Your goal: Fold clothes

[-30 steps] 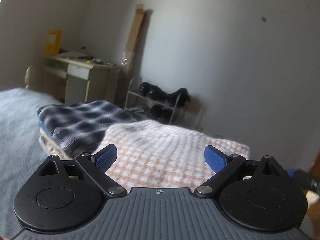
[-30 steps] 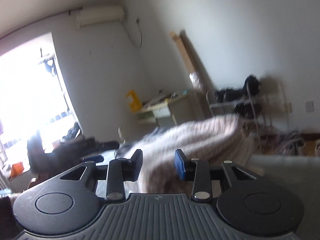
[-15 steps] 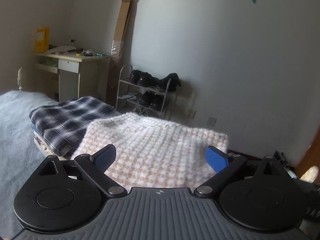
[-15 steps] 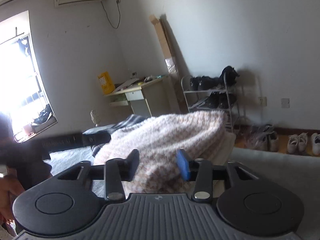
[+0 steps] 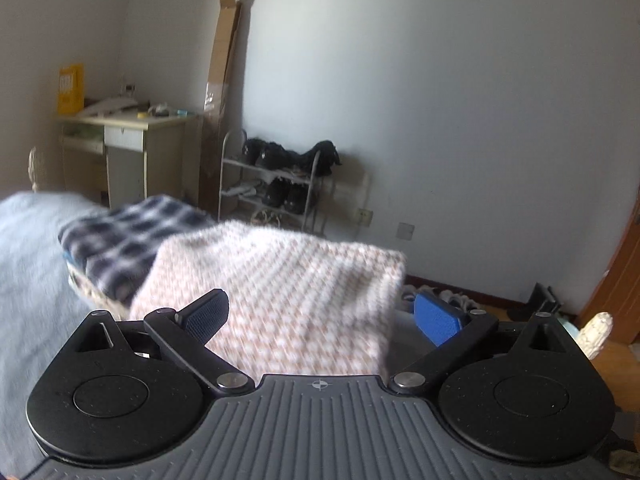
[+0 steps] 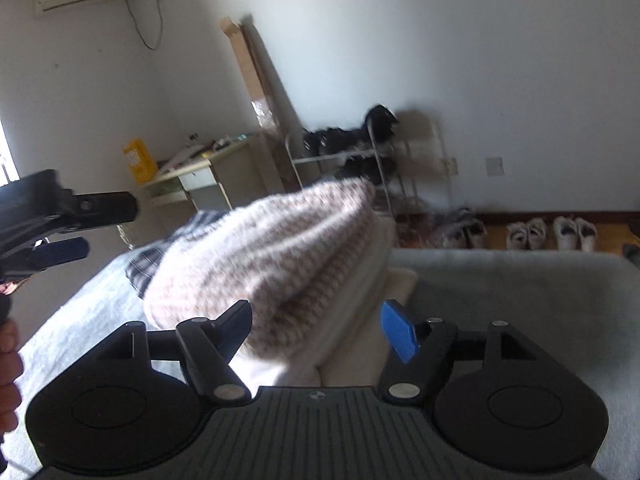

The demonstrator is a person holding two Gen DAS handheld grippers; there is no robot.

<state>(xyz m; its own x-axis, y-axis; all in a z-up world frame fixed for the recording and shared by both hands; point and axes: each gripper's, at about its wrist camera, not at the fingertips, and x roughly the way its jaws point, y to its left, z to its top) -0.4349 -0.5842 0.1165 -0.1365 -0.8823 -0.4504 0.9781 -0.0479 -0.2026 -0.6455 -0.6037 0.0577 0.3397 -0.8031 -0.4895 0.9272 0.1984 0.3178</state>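
We take the folded houndstooth sweater (image 5: 276, 296) as our landmark. It lies on the bed (image 6: 520, 292), on top of a stack of pale folded pieces (image 6: 360, 304), with a folded plaid garment (image 5: 120, 248) just beside it on its far left. The sweater lies directly ahead of both pairs of fingers. In the right wrist view its long axis runs from the near edge of the bed away toward the shoe rack (image 6: 368, 160) at the wall, and its rounded fold faces us.

The right gripper (image 6: 320, 328) is the nearer one: its fingers straddle the near end of the sweater and the pale stack beneath, spread apart, and have just been opening. The cloth lies between them, but neither pad presses on it, so we read this hand as released. It points gently downward at the stack.

The left gripper (image 5: 324, 316) sits at the sweater's left side, also tilted slightly down, with its fingers spread wide and nothing clenched; the sweater fills the space ahead of them. In the right wrist view we see it apart from the cloth, to the sweater's left.

We judge the sweater folded and set down, so the coming move is probably a retreat of both hands toward the next garment.
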